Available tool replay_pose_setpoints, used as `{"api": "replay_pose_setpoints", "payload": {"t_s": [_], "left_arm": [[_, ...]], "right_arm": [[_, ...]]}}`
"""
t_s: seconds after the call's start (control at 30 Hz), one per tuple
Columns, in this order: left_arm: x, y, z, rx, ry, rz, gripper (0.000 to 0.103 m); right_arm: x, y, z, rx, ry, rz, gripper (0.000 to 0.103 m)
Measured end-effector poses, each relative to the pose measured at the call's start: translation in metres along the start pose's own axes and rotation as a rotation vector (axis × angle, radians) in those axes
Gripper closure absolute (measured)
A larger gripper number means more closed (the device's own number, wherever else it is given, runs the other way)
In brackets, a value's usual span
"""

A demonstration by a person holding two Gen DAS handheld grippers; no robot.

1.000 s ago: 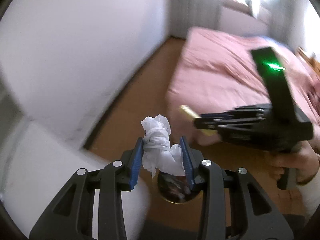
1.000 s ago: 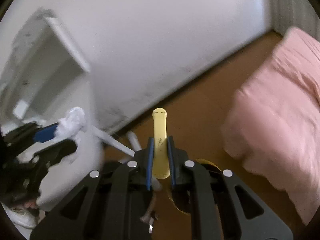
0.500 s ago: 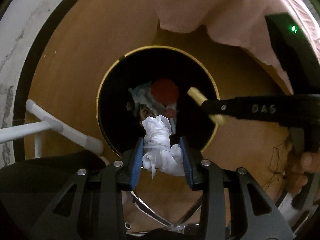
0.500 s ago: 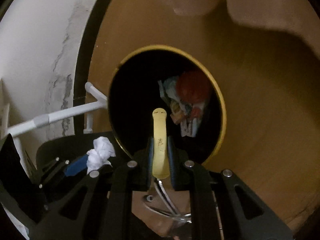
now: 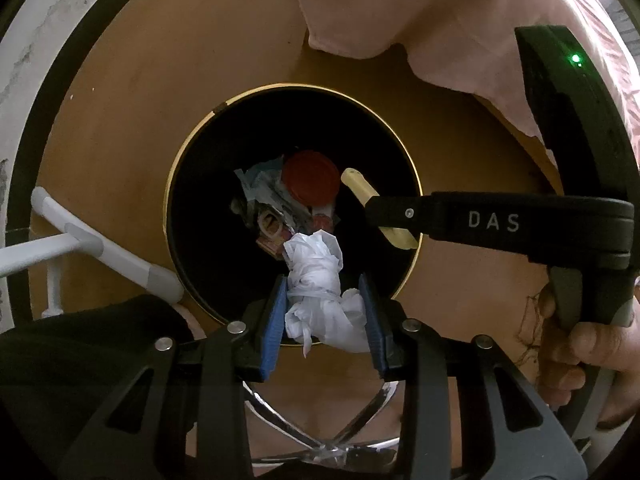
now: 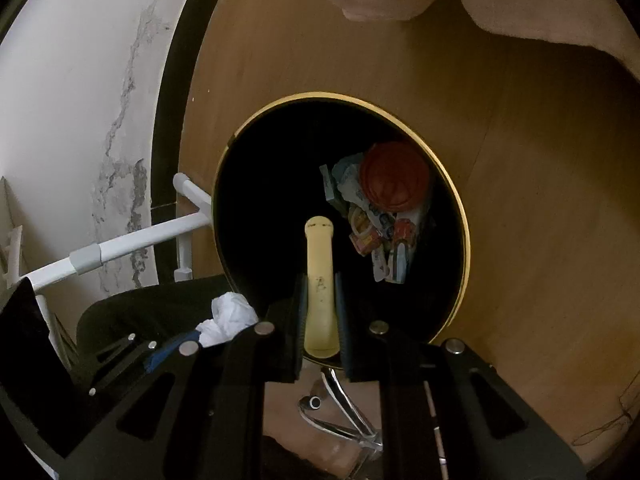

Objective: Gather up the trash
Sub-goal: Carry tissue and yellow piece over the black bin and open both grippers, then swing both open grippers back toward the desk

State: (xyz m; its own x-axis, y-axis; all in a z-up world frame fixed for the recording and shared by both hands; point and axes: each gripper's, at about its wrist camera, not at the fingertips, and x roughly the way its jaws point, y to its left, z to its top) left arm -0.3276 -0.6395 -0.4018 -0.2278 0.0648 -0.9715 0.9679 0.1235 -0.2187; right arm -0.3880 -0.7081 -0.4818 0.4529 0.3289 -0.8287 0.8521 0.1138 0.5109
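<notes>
A black bin with a gold rim (image 5: 416, 184) (image 6: 464, 216) stands on the wooden floor, with wrappers and a red lid (image 5: 310, 178) (image 6: 394, 182) at its bottom. My left gripper (image 5: 323, 312) is shut on a crumpled white tissue (image 5: 320, 292) over the bin's near rim. The tissue (image 6: 228, 318) also shows at the lower left of the right wrist view. My right gripper (image 6: 320, 312) is shut on a pale yellow stick-shaped piece (image 6: 320, 276) that points down into the bin's mouth. In the left wrist view that right gripper (image 5: 374, 210) reaches in from the right with the yellow piece (image 5: 360, 184).
A pink bedspread (image 5: 460, 20) (image 6: 540, 4) hangs at the top right. A white wall (image 6: 80, 100) with a dark skirting runs along the left. A white tube frame (image 5: 100, 248) (image 6: 140, 240) stands beside the bin. Chrome chair legs (image 5: 320, 440) (image 6: 344, 412) lie below the grippers.
Both grippers have dropped from facing the room to pointing down over the bin's mouth, each still holding its piece. Over the last half second they have kept still.
</notes>
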Motion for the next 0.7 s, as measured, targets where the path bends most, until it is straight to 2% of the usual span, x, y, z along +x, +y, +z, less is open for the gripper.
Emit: {"api": "replay_pose_setpoints", "payload": {"t_s": [0.03,0.07,0.1,0.13,0.17,0.2,0.3,0.33,0.4,0.43,0.47,0.5,0.53,0.6,0.67,0.7], "left_arm": [[-0.001,0.0,-0.001,-0.003,-0.004,0.001,0.066],[-0.003,0.001,-0.001,-0.008,-0.017,0.008,0.054],[-0.004,0.001,-0.001,-0.01,-0.028,0.004,0.04],[-0.007,0.0,-0.001,-0.013,-0.044,0.005,0.013],[-0.014,-0.001,-0.003,-0.013,-0.091,0.016,0.009],[-0.018,-0.003,-0.003,-0.008,-0.108,0.02,0.009],[-0.031,-0.012,-0.007,0.022,-0.123,-0.004,0.009],[-0.04,-0.017,-0.01,0.034,-0.142,-0.006,0.009],[-0.077,-0.036,-0.02,0.089,-0.246,-0.001,0.009],[-0.095,-0.045,-0.025,0.116,-0.299,0.001,0.009],[-0.132,-0.06,-0.038,0.168,-0.404,0.01,0.009],[-0.154,-0.067,-0.047,0.195,-0.463,0.017,0.009],[-0.19,-0.075,-0.062,0.236,-0.558,0.029,0.008],[-0.238,-0.077,-0.085,0.267,-0.68,0.071,0.007],[-0.284,-0.065,-0.108,0.261,-0.791,0.132,0.007],[-0.305,-0.052,-0.12,0.246,-0.835,0.153,0.007]], "right_arm": [[-0.001,-0.001,-0.001,0.005,-0.006,0.004,0.089],[-0.004,-0.002,-0.002,0.017,-0.02,0.016,0.089],[-0.006,-0.003,-0.001,0.028,-0.027,0.031,0.084],[-0.008,-0.004,0.0,0.045,-0.027,0.039,0.056],[-0.012,-0.005,0.001,0.062,-0.032,0.037,0.031],[-0.017,-0.006,0.0,0.067,-0.053,0.041,0.007],[-0.047,-0.008,-0.004,0.091,-0.123,0.049,0.008],[-0.07,-0.009,-0.009,0.111,-0.187,0.051,0.008],[-0.108,-0.007,-0.018,0.108,-0.3,0.027,0.008],[-0.142,-0.001,-0.031,0.088,-0.413,-0.024,0.008],[-0.162,0.005,-0.041,0.069,-0.487,-0.062,0.007],[-0.185,0.013,-0.052,0.042,-0.573,-0.104,0.007],[-0.209,0.024,-0.066,0.003,-0.677,-0.154,0.007],[-0.254,0.055,-0.1,-0.094,-0.905,-0.289,0.007],[-0.274,0.082,-0.118,-0.159,-1.017,-0.364,0.007],[-0.278,0.095,-0.124,-0.182,-1.039,-0.379,0.007]]}}
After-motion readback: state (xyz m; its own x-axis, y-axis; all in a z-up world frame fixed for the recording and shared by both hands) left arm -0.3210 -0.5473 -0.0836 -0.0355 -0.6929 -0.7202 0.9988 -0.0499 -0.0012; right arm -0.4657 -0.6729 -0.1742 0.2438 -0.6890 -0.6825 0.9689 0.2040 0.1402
